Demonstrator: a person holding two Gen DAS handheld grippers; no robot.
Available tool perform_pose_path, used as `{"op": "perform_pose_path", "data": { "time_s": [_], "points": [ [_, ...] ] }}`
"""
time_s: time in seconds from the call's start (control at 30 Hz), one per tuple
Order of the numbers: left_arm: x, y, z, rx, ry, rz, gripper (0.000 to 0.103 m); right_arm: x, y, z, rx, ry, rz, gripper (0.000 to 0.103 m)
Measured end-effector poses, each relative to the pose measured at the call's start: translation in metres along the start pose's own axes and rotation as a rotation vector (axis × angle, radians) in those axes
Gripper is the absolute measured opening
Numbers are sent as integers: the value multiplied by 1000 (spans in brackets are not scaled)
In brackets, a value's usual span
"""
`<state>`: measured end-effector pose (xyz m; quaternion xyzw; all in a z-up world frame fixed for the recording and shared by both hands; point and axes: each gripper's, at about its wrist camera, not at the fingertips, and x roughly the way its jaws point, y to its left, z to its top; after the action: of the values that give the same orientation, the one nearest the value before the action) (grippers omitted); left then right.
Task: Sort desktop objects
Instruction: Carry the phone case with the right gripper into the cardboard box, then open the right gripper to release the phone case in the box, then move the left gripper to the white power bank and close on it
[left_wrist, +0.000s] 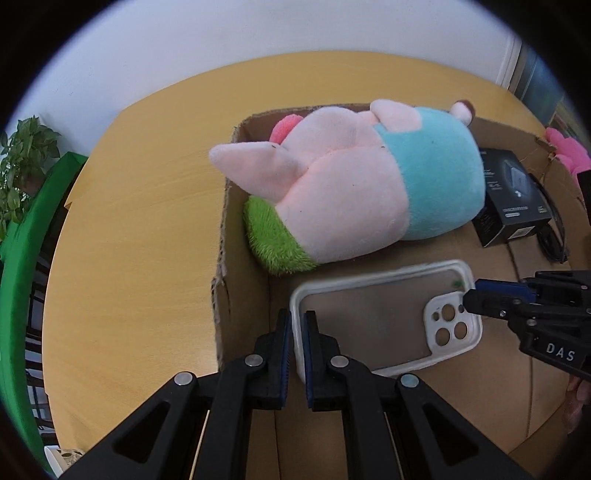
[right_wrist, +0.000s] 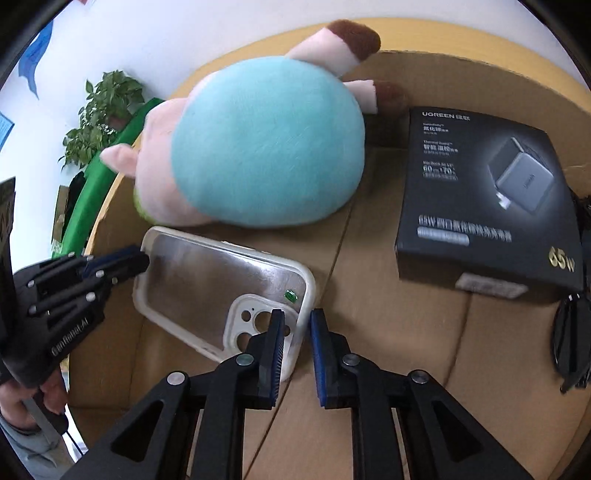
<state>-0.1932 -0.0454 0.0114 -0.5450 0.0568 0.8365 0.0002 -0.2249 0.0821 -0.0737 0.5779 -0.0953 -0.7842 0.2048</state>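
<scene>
A clear phone case (left_wrist: 384, 317) with a white rim hangs over the floor of a cardboard box (left_wrist: 225, 236). My left gripper (left_wrist: 298, 325) is shut on the case's bottom edge. My right gripper (right_wrist: 297, 325) straddles the camera-end edge of the case (right_wrist: 221, 288); its jaws stand a little apart around the rim. The right gripper also shows in the left wrist view (left_wrist: 476, 295), and the left gripper shows in the right wrist view (right_wrist: 136, 258).
A pink and blue plush pig (left_wrist: 354, 184) lies in the box, over a green plush (left_wrist: 273, 243). A black charger box (right_wrist: 480, 199) and dark sunglasses (right_wrist: 572, 339) lie at the right. The box sits on a round yellow table (left_wrist: 140, 229).
</scene>
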Motion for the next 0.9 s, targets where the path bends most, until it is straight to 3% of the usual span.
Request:
{"op": "perform_pose_path", "data": {
  "time_s": [0.03, 0.1, 0.17, 0.23, 0.3, 0.33, 0.37, 0.43, 0.5, 0.63, 0.77, 0.9],
  "points": [
    [-5, 0, -3, -2, -10, 5, 6, -6, 1, -3, -2, -15, 5, 15],
    [-19, 6, -13, -19, -47, 4, 6, -26, 2, -9, 3, -62, 4, 26],
    [-43, 13, -26, -47, -107, -11, 6, -54, 9, -20, -13, -128, -17, 54],
    [-68, 12, -29, -58, -187, -25, 6, -83, 21, -38, -57, -195, -40, 64],
    [-102, 10, -48, -41, -280, -40, 14, -115, 36, -72, -115, -279, -67, 73],
    [-118, 8, -58, -31, -329, -53, 31, -126, 41, -87, -133, -312, -83, 83],
    [-138, 4, -75, -23, -397, -66, 58, -141, 45, -107, -149, -362, -110, 92],
    [-165, 0, -91, -33, -498, -80, 84, -161, 51, -143, -166, -449, -154, 102],
    [-188, -6, -114, -48, -594, -117, 84, -172, 56, -164, -157, -501, -169, 103],
    [-212, -25, -144, -43, -620, -158, 84, -195, 49, -194, -111, -550, -163, 103],
    [-220, -35, -179, -27, -606, -203, 84, -204, 63, -236, -153, -551, -172, 103],
    [-204, -39, -217, -10, -529, -259, 84, -188, 88, -281, -236, -499, -75, 103]
  ]
}}
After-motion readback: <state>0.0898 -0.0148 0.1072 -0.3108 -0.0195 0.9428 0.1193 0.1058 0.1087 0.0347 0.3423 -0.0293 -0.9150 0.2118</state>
